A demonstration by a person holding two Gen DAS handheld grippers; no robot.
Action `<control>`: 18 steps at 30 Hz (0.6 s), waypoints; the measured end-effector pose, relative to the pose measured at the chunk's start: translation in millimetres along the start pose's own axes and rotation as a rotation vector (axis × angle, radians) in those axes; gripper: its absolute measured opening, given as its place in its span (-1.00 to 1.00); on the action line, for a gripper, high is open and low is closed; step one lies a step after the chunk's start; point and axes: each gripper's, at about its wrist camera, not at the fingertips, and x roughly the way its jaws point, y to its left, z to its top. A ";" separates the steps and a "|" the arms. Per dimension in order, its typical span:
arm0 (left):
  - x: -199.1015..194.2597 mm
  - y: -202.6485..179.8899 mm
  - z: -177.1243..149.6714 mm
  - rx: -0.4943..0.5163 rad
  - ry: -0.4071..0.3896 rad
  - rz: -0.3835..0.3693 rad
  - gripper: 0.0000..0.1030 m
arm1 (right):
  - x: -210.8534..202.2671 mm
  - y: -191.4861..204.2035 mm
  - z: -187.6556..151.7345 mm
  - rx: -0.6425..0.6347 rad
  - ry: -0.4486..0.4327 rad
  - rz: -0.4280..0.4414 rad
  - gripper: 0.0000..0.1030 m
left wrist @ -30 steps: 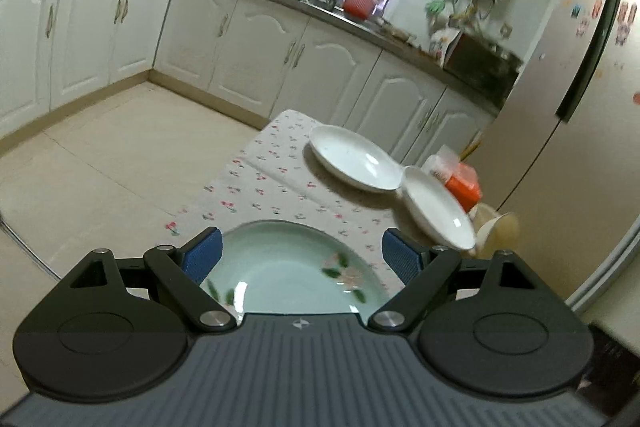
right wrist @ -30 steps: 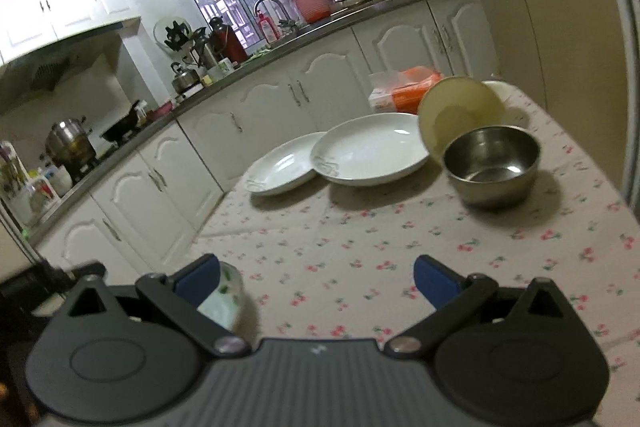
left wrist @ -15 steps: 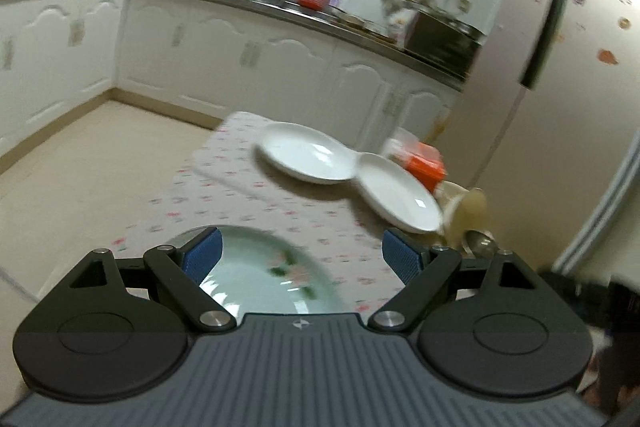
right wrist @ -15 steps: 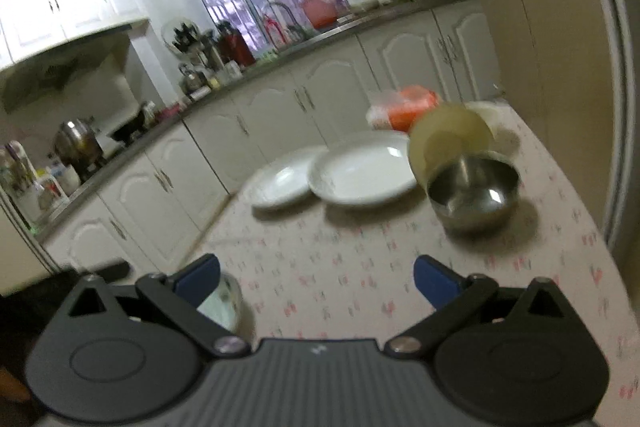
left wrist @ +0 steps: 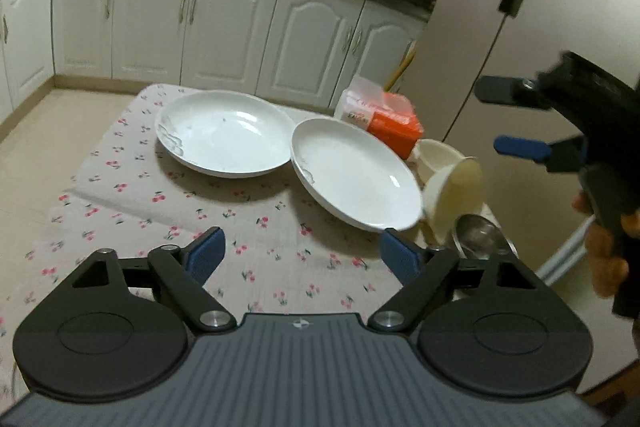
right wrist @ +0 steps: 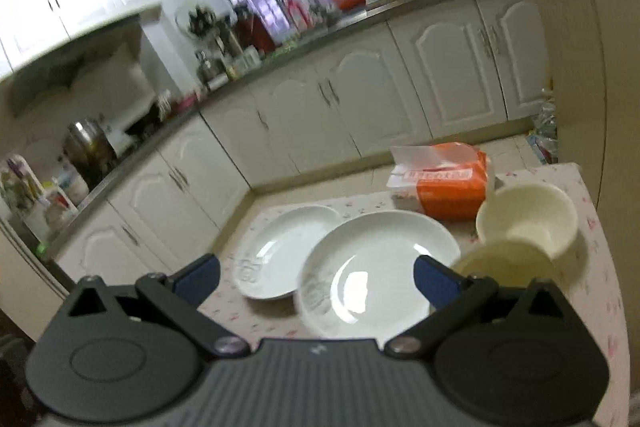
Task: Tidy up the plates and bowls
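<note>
Both tools spread, empty: left tool (left wrist: 300,253) low over table (left wrist: 120,195), right tool (right wrist: 316,281) above near white plate (right wrist: 380,267). Two white plates overlap mid-table; far plate (left wrist: 224,131) unstacked. Cream bowls (right wrist: 528,219), steel bowl (left wrist: 480,237) loose at right. Sorting looks barely begun.

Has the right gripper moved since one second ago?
Yes. The right gripper went up and forward toward the plates: in its view the orange pack looks nearer, and the steel bowl is hidden below it.

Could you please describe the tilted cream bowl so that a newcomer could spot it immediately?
Start at the flowered tablecloth, then find the orange tissue pack at its far edge. The tilted cream bowl lies nearer than that pack, beside an upright cream bowl; only it rests on its side.
</note>
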 end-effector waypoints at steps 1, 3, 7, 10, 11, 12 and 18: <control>8.1 -0.1 4.3 -0.005 0.013 0.004 0.82 | 11.6 -4.6 5.4 0.000 0.018 -0.009 0.98; 21.8 -0.6 8.1 -0.014 0.027 -0.001 0.68 | 36.3 -17.5 19.3 0.014 0.061 0.008 0.98; 50.4 -0.7 18.8 -0.049 0.066 -0.007 0.43 | 74.0 -38.7 34.7 0.053 0.158 0.000 0.98; 62.0 -0.7 18.6 -0.061 0.094 -0.012 0.29 | 95.7 -52.1 40.0 0.076 0.224 -0.009 0.98; 67.4 -2.1 19.4 -0.064 0.099 -0.009 0.24 | 100.8 -56.7 40.4 0.086 0.239 -0.031 0.98; 74.7 -1.0 19.6 -0.067 0.106 -0.009 0.18 | 106.3 -60.1 40.9 0.091 0.257 -0.048 0.98; 96.4 -6.9 23.7 -0.070 0.130 -0.013 -0.07 | 128.2 -59.3 45.2 0.058 0.344 -0.075 0.98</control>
